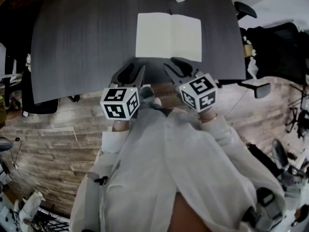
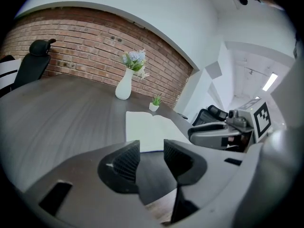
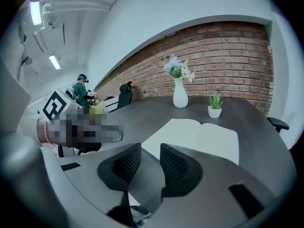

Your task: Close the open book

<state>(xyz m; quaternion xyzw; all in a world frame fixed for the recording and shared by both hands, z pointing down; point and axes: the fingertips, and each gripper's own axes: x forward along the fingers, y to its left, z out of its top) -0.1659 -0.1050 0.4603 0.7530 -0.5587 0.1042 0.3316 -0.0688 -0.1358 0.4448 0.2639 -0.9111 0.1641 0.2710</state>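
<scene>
- The book [image 1: 168,36] lies open on the table [image 1: 82,42], at twelve o'clock from both grippers.
- Left gripper [image 1: 133,70]: jaws released, holding nothing.
- Right gripper [image 1: 175,66]: jaws released, holding nothing.

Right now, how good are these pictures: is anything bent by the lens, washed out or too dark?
Head view: the open book is washed to plain white; the table bows at its edges. Left gripper view: fisheye curves the brick wall, and a ceiling lamp glares. Right gripper view: same curving, black vignette around, a mosaic patch at left.
</scene>
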